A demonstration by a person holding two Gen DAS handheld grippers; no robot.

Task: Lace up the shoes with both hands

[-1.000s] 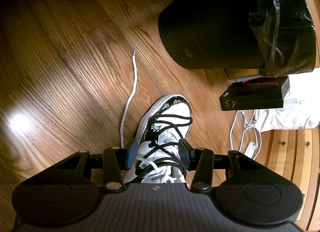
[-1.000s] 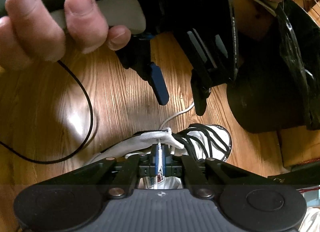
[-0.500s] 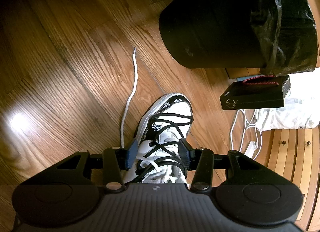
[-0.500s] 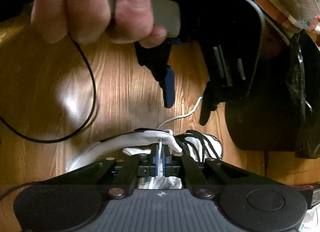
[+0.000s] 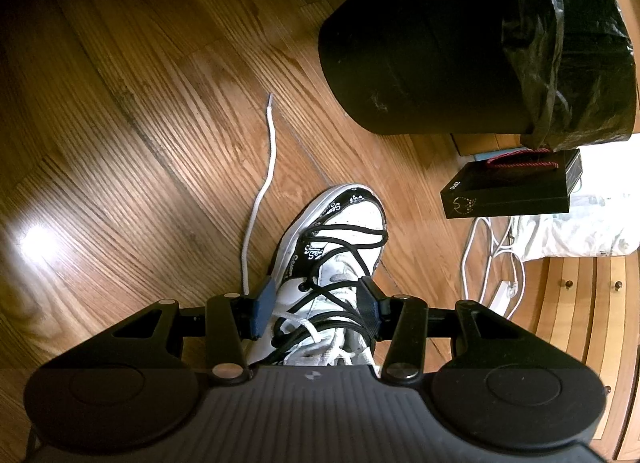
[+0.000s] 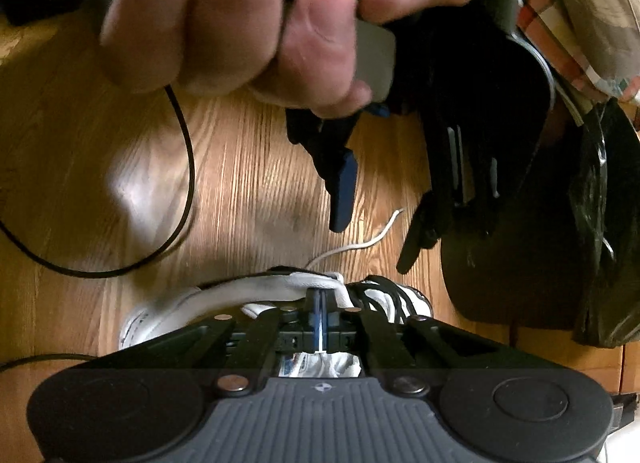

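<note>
Shoe-wise, the white leather sneaker with black trim (image 5: 340, 247) sat on the wooden plank floor (image 5: 140, 143), black lace crisscrossed but loose, white cord lace (image 5: 260, 191) trailing, nothing tied yet. Left hand-held gripper (image 5: 316, 309) hung half-open around it; right hand-held gripper (image 6: 321, 317) was pinched shut on white lace. Black bin (image 5: 420, 43) stood nearby.

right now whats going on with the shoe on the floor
A person holds a gripper in each hand over a white shoe on the wooden floor. The right gripper is shut on the white lace by the shoe's collar. The left gripper is open, its fingers either side of the shoe. The lace's loose end lies along the floor.
</note>
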